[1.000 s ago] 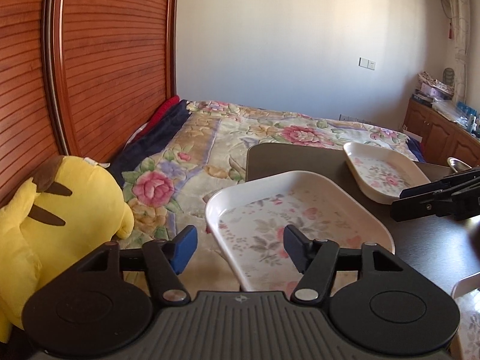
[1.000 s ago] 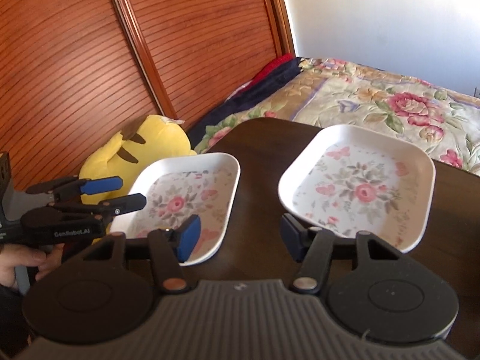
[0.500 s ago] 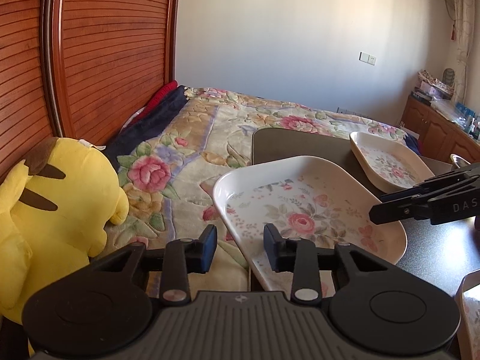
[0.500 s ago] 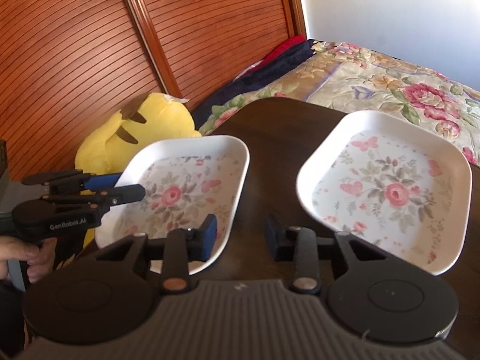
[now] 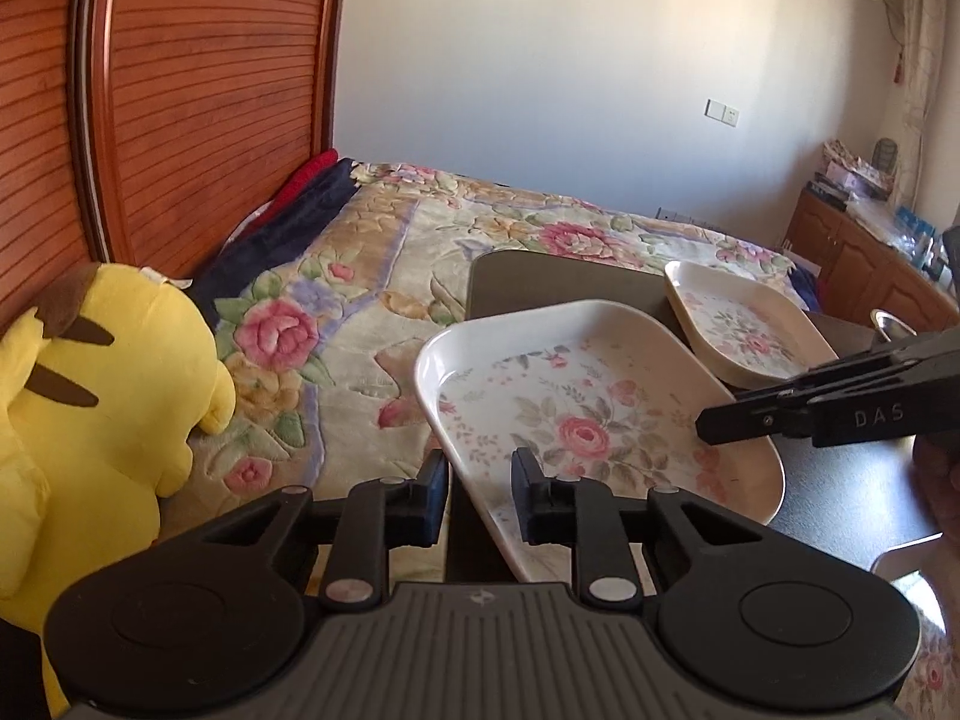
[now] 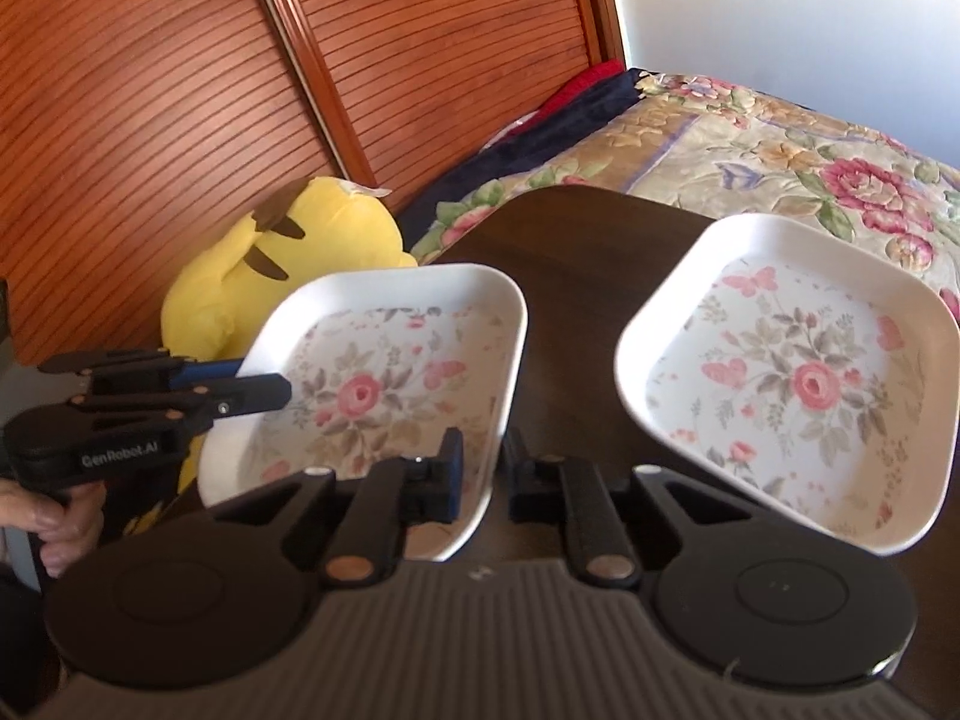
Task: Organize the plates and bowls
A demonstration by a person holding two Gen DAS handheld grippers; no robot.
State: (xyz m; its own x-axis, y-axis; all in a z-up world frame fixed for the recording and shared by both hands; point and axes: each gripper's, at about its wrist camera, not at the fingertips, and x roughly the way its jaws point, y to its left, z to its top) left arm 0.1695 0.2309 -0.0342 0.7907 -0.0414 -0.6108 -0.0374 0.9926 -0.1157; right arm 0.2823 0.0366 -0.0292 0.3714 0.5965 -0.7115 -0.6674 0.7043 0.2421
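Two flowered white plates sit on a dark worktop [image 6: 576,276]. The left claw [image 5: 479,495] and right claw [image 6: 483,471] have both just been closing and now each grasp an edge of the nearer plate [image 6: 384,384]. The second plate [image 6: 792,378] lies to the right claw's right, apart.

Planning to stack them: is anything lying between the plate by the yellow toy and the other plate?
Nothing visible. Only bare table separates the plate by the toy from the other plate, which is empty.
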